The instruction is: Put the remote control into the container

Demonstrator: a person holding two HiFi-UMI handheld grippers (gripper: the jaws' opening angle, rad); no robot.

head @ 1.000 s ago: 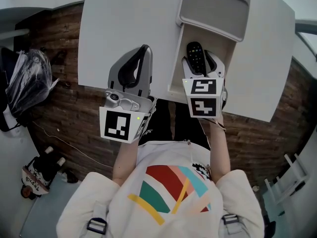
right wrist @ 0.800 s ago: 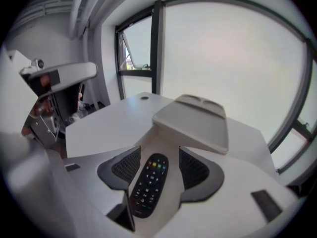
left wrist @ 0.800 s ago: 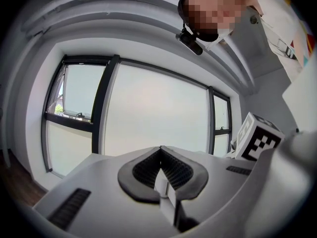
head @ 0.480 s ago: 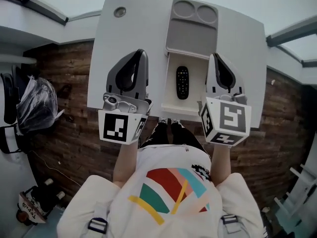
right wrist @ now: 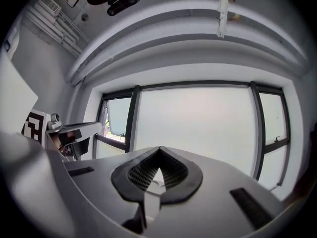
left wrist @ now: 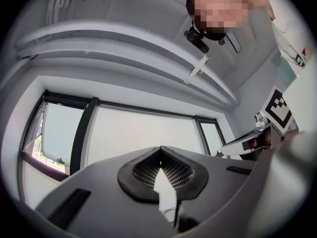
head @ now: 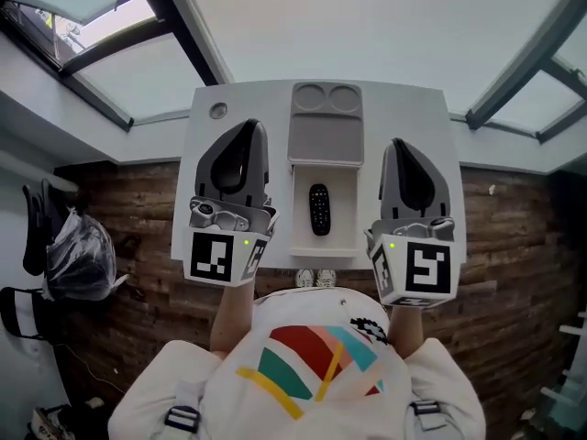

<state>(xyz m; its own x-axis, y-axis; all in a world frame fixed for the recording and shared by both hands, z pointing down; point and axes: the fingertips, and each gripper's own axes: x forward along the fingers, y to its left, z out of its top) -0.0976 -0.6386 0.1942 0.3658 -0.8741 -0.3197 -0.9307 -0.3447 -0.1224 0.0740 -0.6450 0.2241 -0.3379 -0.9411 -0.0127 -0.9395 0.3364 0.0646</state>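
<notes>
In the head view, the black remote control (head: 318,209) lies lengthwise inside the white open container (head: 300,242) at the middle of the white table (head: 408,108). The container's grey lid (head: 326,138) is folded back beyond it. My left gripper (head: 249,126) hovers left of the container, and my right gripper (head: 395,144) hovers to its right. Both are shut, hold nothing, and stand apart from the remote. In the left gripper view my left gripper (left wrist: 159,150) points at windows and ceiling. The right gripper view shows my right gripper (right wrist: 159,151) aimed the same way.
A small round hole (head: 217,111) sits in the table's far left corner. A black bag (head: 81,257) lies on the wooden floor at the left. The person's shoes (head: 315,278) show just under the table's near edge. Slanted window frames rise beyond the table.
My right gripper has pulled out of the container to its right side, leaving the remote lying inside. The head view has lifted, so the table looks smaller and farther. The left gripper stayed put.
</notes>
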